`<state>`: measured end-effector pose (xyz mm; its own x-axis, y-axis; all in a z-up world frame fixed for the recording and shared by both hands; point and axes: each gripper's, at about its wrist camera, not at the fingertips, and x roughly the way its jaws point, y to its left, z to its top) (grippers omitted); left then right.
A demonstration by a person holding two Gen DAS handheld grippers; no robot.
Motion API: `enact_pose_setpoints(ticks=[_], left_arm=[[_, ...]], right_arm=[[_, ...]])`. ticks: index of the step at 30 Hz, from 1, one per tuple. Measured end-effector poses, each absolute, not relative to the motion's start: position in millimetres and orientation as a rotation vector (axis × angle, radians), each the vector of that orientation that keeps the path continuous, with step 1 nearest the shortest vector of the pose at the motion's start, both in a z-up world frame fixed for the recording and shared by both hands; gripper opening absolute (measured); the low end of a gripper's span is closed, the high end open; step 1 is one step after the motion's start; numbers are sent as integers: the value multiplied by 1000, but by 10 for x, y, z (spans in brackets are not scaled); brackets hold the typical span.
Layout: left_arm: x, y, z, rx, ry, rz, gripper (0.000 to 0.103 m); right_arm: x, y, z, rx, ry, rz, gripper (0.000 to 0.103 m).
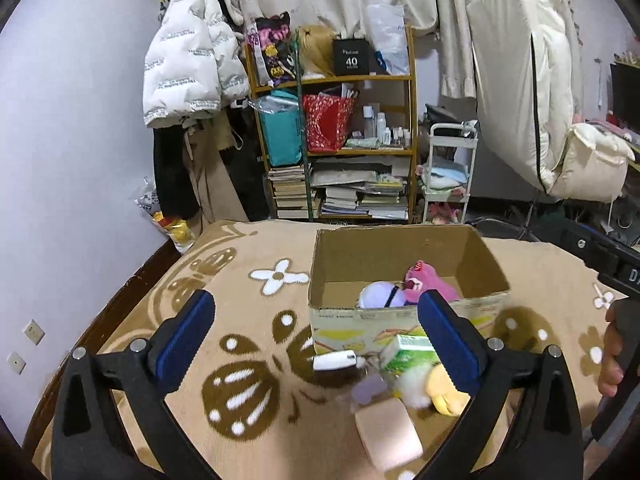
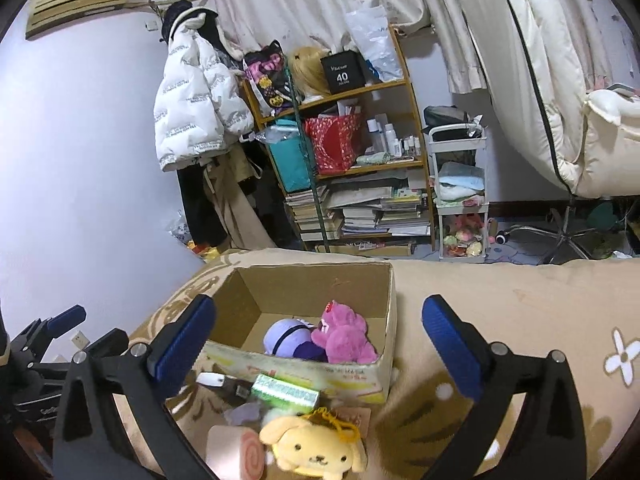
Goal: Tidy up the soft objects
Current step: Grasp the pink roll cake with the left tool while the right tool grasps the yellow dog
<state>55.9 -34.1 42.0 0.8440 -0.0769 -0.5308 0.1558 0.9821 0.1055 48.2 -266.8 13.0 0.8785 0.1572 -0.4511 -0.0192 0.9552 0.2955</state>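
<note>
A black box (image 2: 343, 72) on the top shelf (image 2: 360, 90) reads "40"; the smaller print there is illegible.

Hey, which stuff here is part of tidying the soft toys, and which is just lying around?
Part of the job:
- cardboard box
- pink plush bear and purple plush, both in the box
- yellow dog plush in front of the box
- pink swirl roll toy

Just lying about:
- green carton
- white gadget
- bookshelf
- white jacket
</note>
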Motion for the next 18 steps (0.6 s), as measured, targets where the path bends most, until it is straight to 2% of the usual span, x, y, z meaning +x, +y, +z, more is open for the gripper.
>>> enact_pose_setpoints(ticks=[10,18], left_arm=[[110,-269,501,99,576,-162,101],[124,-279,344,116,612,-155,101]], right_arm=[[139,-2556,246,292,494,131,103],[91,-2437,156,296,531,135,103]])
